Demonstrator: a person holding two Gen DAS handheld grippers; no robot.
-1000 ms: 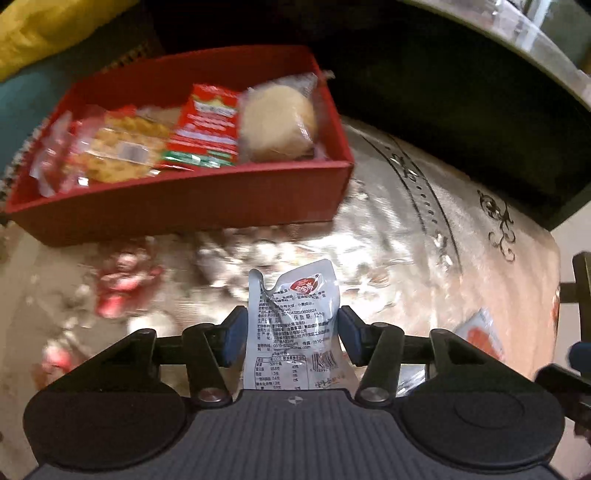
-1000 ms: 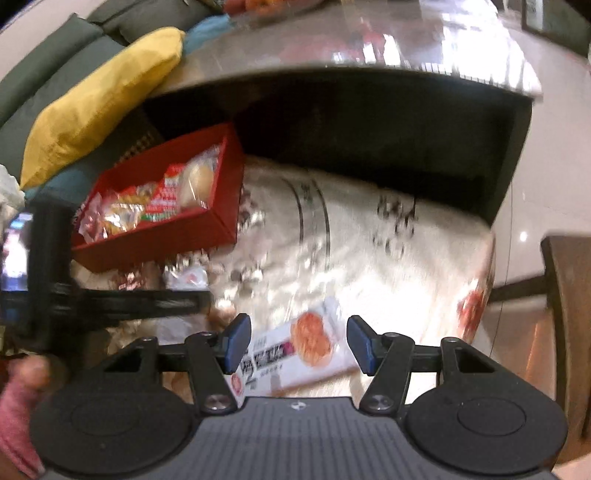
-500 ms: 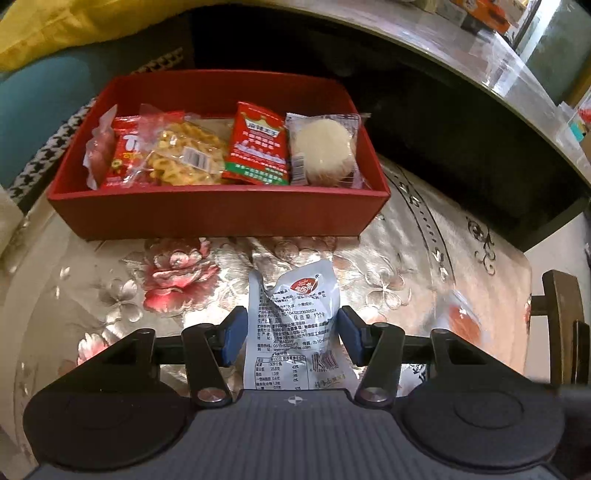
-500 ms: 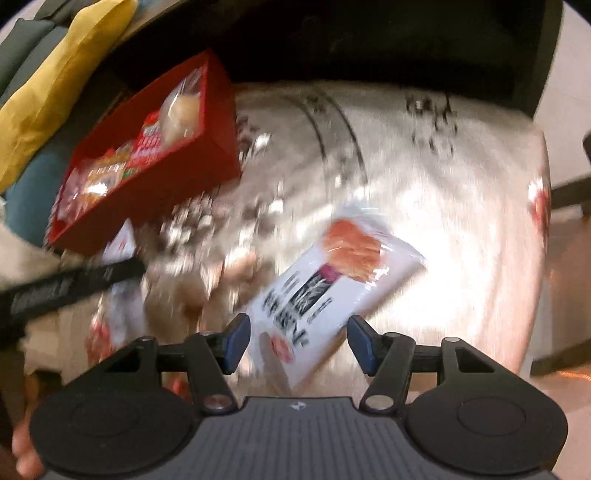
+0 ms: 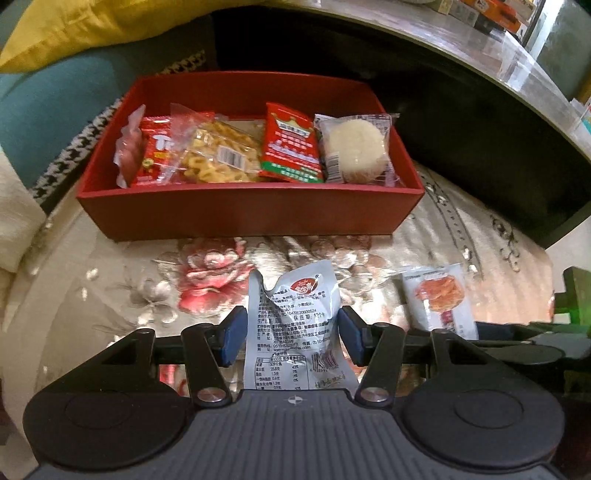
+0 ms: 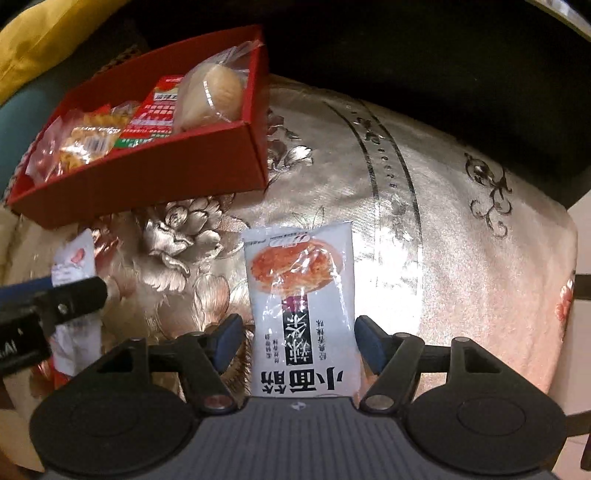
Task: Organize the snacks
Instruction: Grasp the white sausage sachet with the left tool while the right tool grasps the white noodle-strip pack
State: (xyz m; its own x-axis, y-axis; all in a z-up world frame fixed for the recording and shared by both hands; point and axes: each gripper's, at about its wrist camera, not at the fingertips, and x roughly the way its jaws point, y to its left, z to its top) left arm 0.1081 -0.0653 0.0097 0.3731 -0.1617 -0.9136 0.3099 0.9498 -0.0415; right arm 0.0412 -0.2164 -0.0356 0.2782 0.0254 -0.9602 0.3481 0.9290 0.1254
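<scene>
A red box (image 5: 243,214) holds several snack packets, among them a round pastry (image 5: 356,147) and a red-green packet (image 5: 290,146); it also shows in the right wrist view (image 6: 147,181). My left gripper (image 5: 291,334) is open, its pads on either side of a white packet with a red logo (image 5: 295,325) that lies on the cloth. My right gripper (image 6: 299,338) is open around a white packet with an orange food picture (image 6: 301,295), which also shows in the left wrist view (image 5: 439,299). The left gripper appears in the right wrist view (image 6: 55,302).
The snacks lie on a shiny floral cloth (image 6: 443,240) over a rounded surface. A dark table edge (image 5: 480,110) rises behind. A yellow cushion (image 5: 92,26) and a teal cushion (image 5: 48,114) sit at the back left.
Both grippers swung so each packet now lies straight between its pads. The left view came closer to the red box. The orange-picture packet turned from slanted to upright in the right view.
</scene>
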